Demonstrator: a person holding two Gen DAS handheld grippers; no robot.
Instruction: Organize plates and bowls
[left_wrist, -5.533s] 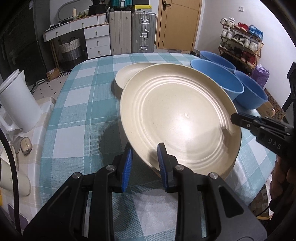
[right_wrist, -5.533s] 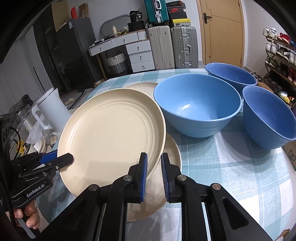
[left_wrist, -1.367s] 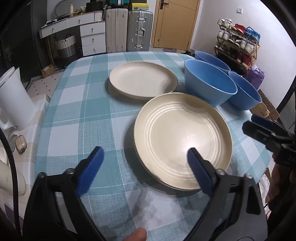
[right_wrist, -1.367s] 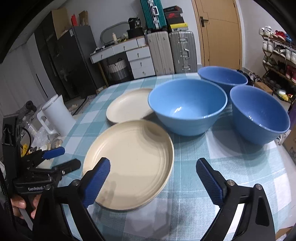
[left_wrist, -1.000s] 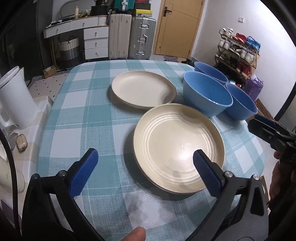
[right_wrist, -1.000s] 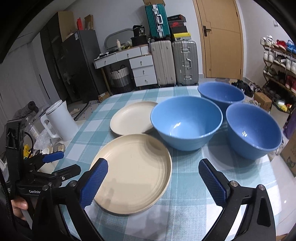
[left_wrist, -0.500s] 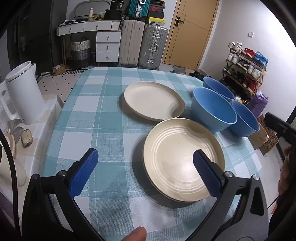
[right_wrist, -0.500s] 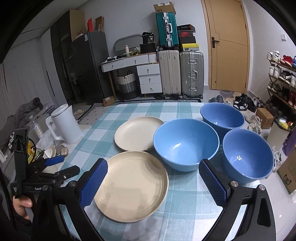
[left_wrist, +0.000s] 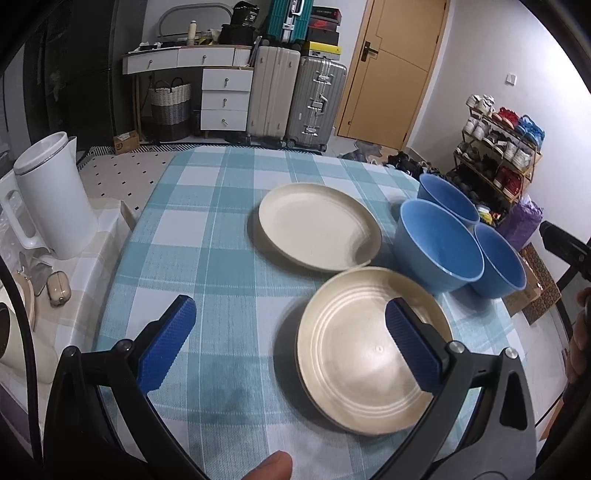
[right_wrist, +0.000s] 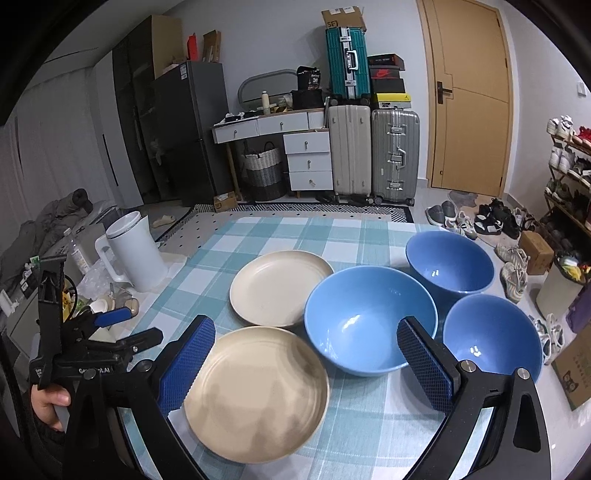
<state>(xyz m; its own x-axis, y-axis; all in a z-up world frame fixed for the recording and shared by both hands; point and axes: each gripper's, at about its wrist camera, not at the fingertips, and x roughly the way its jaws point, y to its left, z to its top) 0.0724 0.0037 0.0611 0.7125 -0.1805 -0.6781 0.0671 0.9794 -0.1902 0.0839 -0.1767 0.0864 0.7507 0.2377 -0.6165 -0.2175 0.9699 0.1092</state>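
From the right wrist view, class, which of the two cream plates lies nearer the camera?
The ridged cream plate, the one with concentric rings, lies nearer. The smooth cream plate sits farther back, beside the middle blue bowl.

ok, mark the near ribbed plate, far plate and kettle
near ribbed plate (left_wrist: 354, 354): left wrist view, centre well.
far plate (right_wrist: 275, 286): right wrist view, flat middle.
kettle (left_wrist: 55, 201): left wrist view, white body.

A white kettle (left_wrist: 51, 199) stands left of the checked tablecloth (left_wrist: 207, 258); suitcases (right_wrist: 373, 151) line the far wall.
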